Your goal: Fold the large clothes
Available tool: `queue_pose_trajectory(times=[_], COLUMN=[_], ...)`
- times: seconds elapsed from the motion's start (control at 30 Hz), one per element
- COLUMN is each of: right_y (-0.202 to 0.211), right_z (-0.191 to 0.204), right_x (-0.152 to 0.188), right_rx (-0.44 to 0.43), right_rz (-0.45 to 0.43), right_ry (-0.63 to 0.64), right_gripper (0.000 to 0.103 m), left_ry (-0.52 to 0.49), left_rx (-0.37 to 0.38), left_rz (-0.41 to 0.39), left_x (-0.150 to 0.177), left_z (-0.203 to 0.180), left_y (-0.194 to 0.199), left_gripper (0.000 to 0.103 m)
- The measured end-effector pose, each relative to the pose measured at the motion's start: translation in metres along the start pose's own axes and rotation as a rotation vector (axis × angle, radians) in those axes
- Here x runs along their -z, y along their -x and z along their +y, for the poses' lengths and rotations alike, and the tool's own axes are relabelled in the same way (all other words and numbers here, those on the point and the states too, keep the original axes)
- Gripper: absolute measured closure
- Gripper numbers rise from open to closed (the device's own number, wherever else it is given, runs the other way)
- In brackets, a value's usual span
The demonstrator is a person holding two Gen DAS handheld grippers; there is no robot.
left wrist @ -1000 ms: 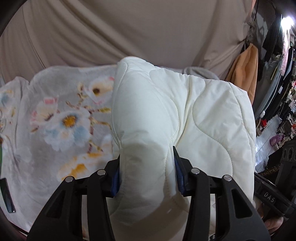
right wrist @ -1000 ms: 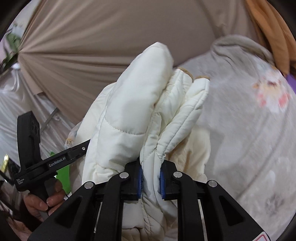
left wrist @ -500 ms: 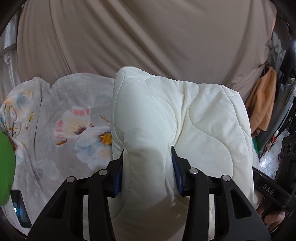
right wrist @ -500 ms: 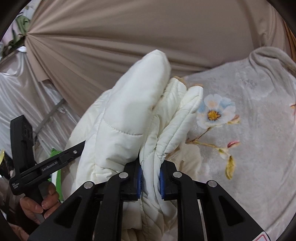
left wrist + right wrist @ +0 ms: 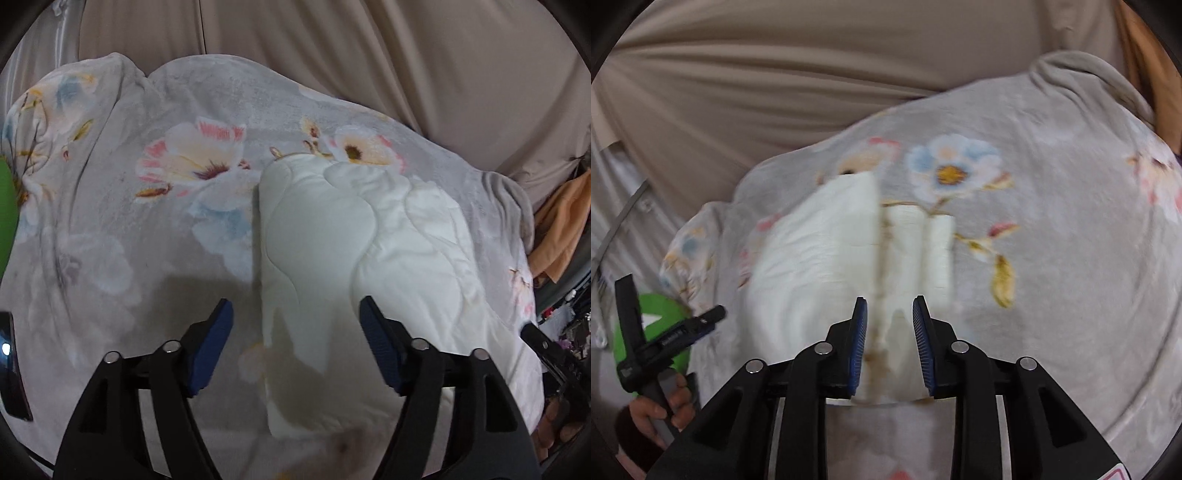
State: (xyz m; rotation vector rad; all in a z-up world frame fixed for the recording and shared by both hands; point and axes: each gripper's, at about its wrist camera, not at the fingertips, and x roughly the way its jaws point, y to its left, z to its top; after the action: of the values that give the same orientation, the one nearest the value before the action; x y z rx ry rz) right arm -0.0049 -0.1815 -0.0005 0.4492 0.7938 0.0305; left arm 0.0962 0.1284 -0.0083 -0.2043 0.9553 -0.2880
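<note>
Cream quilted garment (image 5: 369, 251), folded into a thick bundle, lying on the grey floral blanket (image 5: 147, 229), toward its right half in the left wrist view. Blurred in the right wrist view (image 5: 820, 258), with two narrow padded folds side by side at its right edge.

Left gripper (image 5: 295, 325) just above the near end of the bundle, jaws just opened wide; blue pads clear of the fabric on both sides, the garment's left edge lying between them.

Right gripper (image 5: 889, 325) over the near end of the narrow folds, jaws just opened partway; cloth between the pads, a gap visible on each side.

Beige draped cloth (image 5: 369, 55) beyond the blanket. Orange cloth (image 5: 561, 229) hanging at far right. Green object (image 5: 661, 325) at near left behind the hand (image 5: 661, 410) gripping the other gripper's handle.
</note>
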Motion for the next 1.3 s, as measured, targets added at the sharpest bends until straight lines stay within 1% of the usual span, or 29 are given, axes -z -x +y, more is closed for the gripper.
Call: queue_pose_trajectory(times=[0.03, 0.07, 0.1, 0.13, 0.2, 0.27, 0.3, 0.33, 0.37, 0.4, 0.47, 0.5, 0.53, 0.6, 0.67, 0.73, 0.83, 0.87, 0.93, 1.0, 1.07, 1.1, 1.13, 1.23, 1.3], right_y=[-0.004, -0.012, -0.020, -0.033, -0.054, -0.067, -0.067, -0.062, -0.054, -0.047, -0.034, -0.033, -0.036, -0.060, -0.091, -0.100, -0.084, -0.075, -0.054, -0.033, -0.014, -0.010, -0.009, -0.020, -0.037], right_z=[0.008, 0.016, 0.020, 0.023, 0.023, 0.015, 0.011, 0.008, 0.007, 0.007, 0.007, 0.004, -0.001, -0.025, -0.043, -0.049, -0.037, -0.032, -0.026, -0.021, -0.012, -0.005, 0.003, 0.029, 0.035], right_x=[-0.001, -0.002, 0.000, 0.002, 0.007, 0.011, 0.010, 0.008, 0.005, 0.004, 0.007, 0.012, 0.016, 0.029, 0.039, 0.035, 0.024, 0.022, 0.019, 0.018, 0.017, 0.016, 0.014, 0.011, 0.012], right_rx=[-0.023, -0.042, -0.050, -0.051, -0.032, -0.044, -0.071, -0.094, -0.112, -0.116, -0.083, -0.054, -0.035, 0.000, 0.030, 0.021, 0.029, 0.043, 0.079, 0.116, 0.162, 0.169, 0.167, 0.169, 0.216], right_rz=[0.012, 0.031, 0.051, 0.089, 0.149, 0.179, 0.175, 0.151, 0.127, 0.108, 0.080, 0.073, 0.078, 0.125, 0.175, 0.187, 0.174, 0.170, 0.144, 0.107, 0.065, 0.058, 0.055, 0.060, 0.074], right_ry=[0.017, 0.036, 0.047, 0.058, 0.063, 0.029, 0.001, -0.022, -0.030, -0.028, -0.013, -0.006, -0.021, -0.083, -0.100, -0.132, -0.090, -0.073, -0.045, -0.022, 0.026, 0.058, 0.089, 0.186, 0.235], right_gripper=[0.060, 0.058, 0.056, 0.056, 0.056, 0.078, 0.084, 0.087, 0.088, 0.089, 0.090, 0.090, 0.090, 0.090, 0.087, 0.085, 0.083, 0.082, 0.077, 0.077, 0.083, 0.093, 0.099, 0.103, 0.103], left_ry=[-0.004, -0.017, -0.038, -0.065, -0.125, -0.169, -0.185, -0.195, -0.195, -0.182, -0.171, -0.222, -0.256, -0.316, -0.309, -0.284, -0.288, -0.280, -0.253, -0.235, -0.225, -0.213, -0.204, -0.209, -0.235], left_rx=[0.014, 0.029, 0.044, 0.049, 0.033, 0.003, -0.033, -0.064, -0.083, -0.073, -0.047, -0.061, -0.071, -0.087, -0.083, -0.101, -0.113, -0.102, -0.069, -0.045, -0.046, -0.048, -0.045, -0.060, -0.087], left_rz=[0.016, 0.039, 0.074, 0.104, 0.149, 0.182, 0.189, 0.191, 0.188, 0.182, 0.163, 0.143, 0.126, 0.118, 0.150, 0.175, 0.162, 0.154, 0.137, 0.102, 0.063, 0.031, 0.013, -0.003, 0.013], left_x=[0.007, 0.015, 0.027, 0.038, 0.057, 0.070, 0.075, 0.077, 0.075, 0.072, 0.063, 0.058, 0.059, 0.058, 0.057, 0.054, 0.049, 0.048, 0.045, 0.040, 0.033, 0.026, 0.020, 0.006, 0.002], left_z=[-0.002, -0.007, -0.013, -0.018, -0.025, -0.027, -0.026, -0.024, -0.021, -0.018, -0.020, -0.030, -0.034, -0.044, -0.046, -0.046, -0.052, -0.052, -0.052, -0.052, -0.055, -0.056, -0.059, -0.072, -0.080], left_y=[0.001, 0.002, -0.002, -0.006, -0.016, -0.028, -0.036, -0.043, -0.050, -0.051, -0.052, -0.053, -0.054, -0.068, -0.086, -0.091, -0.068, -0.058, -0.032, -0.007, 0.008, 0.015, 0.018, 0.004, -0.018], left_gripper=[0.027, 0.027, 0.027, 0.027, 0.027, 0.027, 0.027, 0.029, 0.030, 0.030, 0.030, 0.030, 0.030, 0.029, 0.028, 0.029, 0.029, 0.030, 0.030, 0.028, 0.028, 0.028, 0.028, 0.028, 0.028])
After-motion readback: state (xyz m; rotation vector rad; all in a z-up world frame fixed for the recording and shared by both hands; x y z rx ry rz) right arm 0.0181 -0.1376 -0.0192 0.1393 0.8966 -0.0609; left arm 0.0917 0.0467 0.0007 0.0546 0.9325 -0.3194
